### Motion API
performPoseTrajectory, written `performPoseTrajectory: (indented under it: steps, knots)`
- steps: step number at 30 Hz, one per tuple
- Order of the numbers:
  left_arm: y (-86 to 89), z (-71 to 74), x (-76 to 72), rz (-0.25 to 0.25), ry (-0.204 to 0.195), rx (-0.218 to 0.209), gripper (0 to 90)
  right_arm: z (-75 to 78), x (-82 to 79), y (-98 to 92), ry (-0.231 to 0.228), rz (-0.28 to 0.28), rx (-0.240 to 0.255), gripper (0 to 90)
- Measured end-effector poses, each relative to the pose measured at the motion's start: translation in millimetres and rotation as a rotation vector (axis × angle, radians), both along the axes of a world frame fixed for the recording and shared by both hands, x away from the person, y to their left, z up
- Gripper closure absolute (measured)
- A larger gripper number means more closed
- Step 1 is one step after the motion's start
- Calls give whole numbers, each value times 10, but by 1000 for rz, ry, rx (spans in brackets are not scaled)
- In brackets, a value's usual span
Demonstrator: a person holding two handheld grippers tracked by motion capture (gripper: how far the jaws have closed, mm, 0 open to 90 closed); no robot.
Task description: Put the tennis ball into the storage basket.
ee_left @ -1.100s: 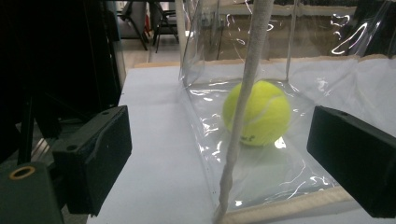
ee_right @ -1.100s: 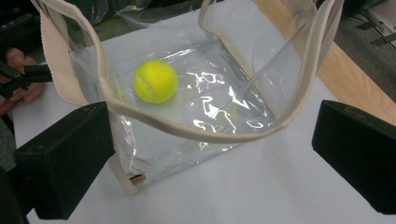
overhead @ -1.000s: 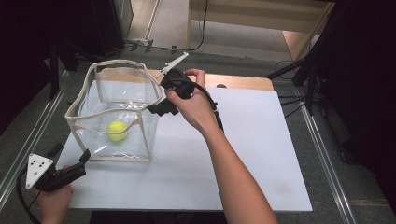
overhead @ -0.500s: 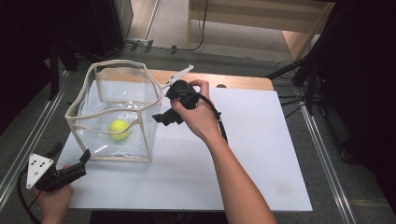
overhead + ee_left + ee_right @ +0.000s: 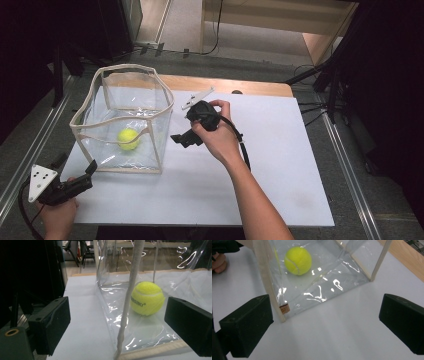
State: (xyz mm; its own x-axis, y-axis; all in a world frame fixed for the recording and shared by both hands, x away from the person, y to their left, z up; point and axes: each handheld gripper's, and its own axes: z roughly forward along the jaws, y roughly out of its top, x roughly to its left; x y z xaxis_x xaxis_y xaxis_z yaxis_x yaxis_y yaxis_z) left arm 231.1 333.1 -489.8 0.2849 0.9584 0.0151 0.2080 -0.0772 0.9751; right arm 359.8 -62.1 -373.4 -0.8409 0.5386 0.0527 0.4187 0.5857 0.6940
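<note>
— What is lying under it all?
— A white desk [image 5: 290, 150] is spreading across the middle, and a wood strip [image 5: 250, 86] is running along its far edge.
— And around it?
— Metal rails [image 5: 350, 180] are flanking both sides, sitting on a grey floor [image 5: 240, 62]. A black cable [image 5: 218, 30] is trailing over the floor beyond, beside a wood cabinet [image 5: 280, 17].
— Anything else?
— Dark stands [image 5: 332, 75] are leaning at the far right, and what looks like a chair [image 5: 85, 252] is standing far off in the left gripper view.

The ball [image 5: 128, 138] lies in the bag [image 5: 150, 82], which stands on the left of the board [image 5: 280, 150]. My right gripper [image 5: 181, 140] is just right of the bag; my left gripper [image 5: 75, 186] sits before its near-left corner.
</note>
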Motion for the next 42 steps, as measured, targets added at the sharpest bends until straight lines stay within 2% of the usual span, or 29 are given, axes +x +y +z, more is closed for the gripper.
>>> performPoseTrajectory:
  steps: [11,20,24,35,36,42]
  knots:
    - [-1,-1,-1,0,0,2,69,-227,-141,-178,7,-25,32,0]
    - [0,-1,-2,0,1,2,69,-402,-278,-344,-37,-26,63,0]
    - [-1,-1,-5,-1,1,0,69,-495,-361,-466,-54,-51,85,0]
    - [0,0,-8,0,3,1,69,-616,-519,-724,-72,-91,115,0]
    - [0,0,-7,0,4,1,69,-643,-554,-786,-88,-99,123,0]
    - [0,0,-7,0,3,0,69,-734,-676,-980,-92,-133,147,0]
